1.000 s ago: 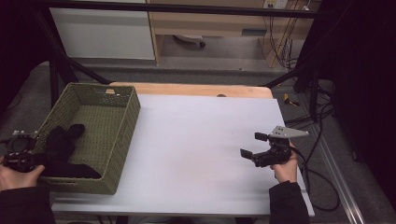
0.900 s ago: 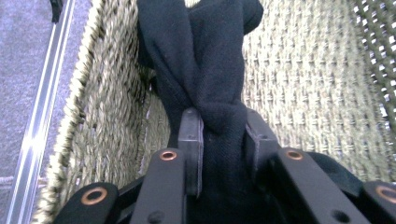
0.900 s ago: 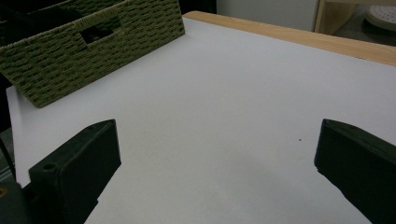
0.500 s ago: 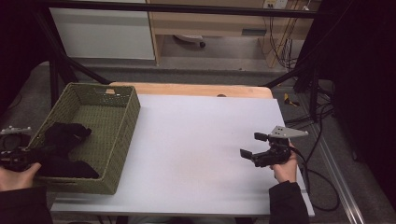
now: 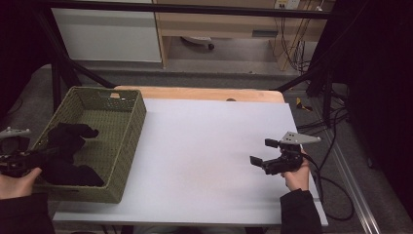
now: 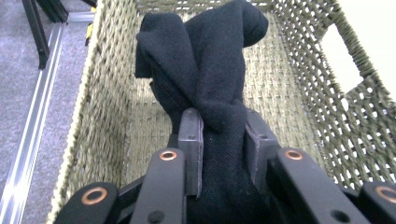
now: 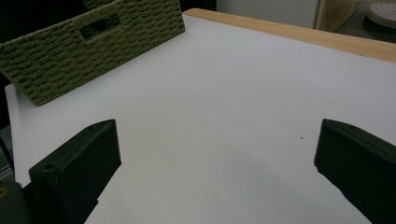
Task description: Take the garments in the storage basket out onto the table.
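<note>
A green woven basket (image 5: 124, 141) stands at the left of the white table (image 5: 209, 146). My left gripper (image 5: 46, 155) reaches over the basket's left wall and is shut on a black cloth (image 5: 68, 136), which hangs from its jaws above the basket floor. In the left gripper view the black cloth (image 6: 205, 79) is pinched between the two pads and rises in a folded lump in front of the basket's (image 6: 112, 107) weave. More black cloth (image 5: 73, 175) lies on the basket's bottom. My right gripper (image 5: 263, 153) rests low at the table's right side, open, with nothing between its jaws.
The table's wooden back edge (image 5: 199, 93) runs behind the white top. Black frame posts (image 5: 58, 73) stand beside the basket at the left, and cables (image 5: 331, 165) trail off the table's right side. In the right gripper view the basket (image 7: 88, 42) sits far off.
My left gripper has risen and pulled back to the left with the black cloth, which now hangs higher in the basket. The right gripper has stayed where it was.
</note>
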A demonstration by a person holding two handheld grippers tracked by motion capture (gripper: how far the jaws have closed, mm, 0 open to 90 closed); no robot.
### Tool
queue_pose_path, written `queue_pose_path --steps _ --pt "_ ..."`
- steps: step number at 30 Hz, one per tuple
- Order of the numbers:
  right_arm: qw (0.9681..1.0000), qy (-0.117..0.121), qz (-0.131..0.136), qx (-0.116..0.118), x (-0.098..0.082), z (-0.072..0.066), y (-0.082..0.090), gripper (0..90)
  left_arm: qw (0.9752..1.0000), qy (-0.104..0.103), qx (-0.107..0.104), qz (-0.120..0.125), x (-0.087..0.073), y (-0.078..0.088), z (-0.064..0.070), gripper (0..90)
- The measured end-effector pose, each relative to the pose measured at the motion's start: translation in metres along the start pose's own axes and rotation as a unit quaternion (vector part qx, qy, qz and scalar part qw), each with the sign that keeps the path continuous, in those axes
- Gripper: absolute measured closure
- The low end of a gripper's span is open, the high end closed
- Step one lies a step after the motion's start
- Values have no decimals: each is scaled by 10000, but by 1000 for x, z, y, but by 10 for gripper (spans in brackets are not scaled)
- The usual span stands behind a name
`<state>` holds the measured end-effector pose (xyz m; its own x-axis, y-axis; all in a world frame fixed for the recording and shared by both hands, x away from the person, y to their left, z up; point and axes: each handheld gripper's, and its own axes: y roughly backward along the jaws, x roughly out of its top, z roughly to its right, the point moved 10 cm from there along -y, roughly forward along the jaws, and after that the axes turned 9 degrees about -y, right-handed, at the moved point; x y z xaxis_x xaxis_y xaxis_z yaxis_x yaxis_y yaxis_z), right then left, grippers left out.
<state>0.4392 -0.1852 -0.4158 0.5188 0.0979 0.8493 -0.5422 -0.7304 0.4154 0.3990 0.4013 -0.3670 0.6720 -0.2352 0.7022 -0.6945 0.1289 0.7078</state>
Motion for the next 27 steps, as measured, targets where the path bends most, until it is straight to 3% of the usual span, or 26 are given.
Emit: queue_pose_path --steps 9,27 --pt "10000 -7 -4 6 0 0 0 11 9996 -95 -140 204 16 6 6 726" --pt "10000 -10 34 10 1 0 2 10 9978 -444 -404 265 44 9 19 726"
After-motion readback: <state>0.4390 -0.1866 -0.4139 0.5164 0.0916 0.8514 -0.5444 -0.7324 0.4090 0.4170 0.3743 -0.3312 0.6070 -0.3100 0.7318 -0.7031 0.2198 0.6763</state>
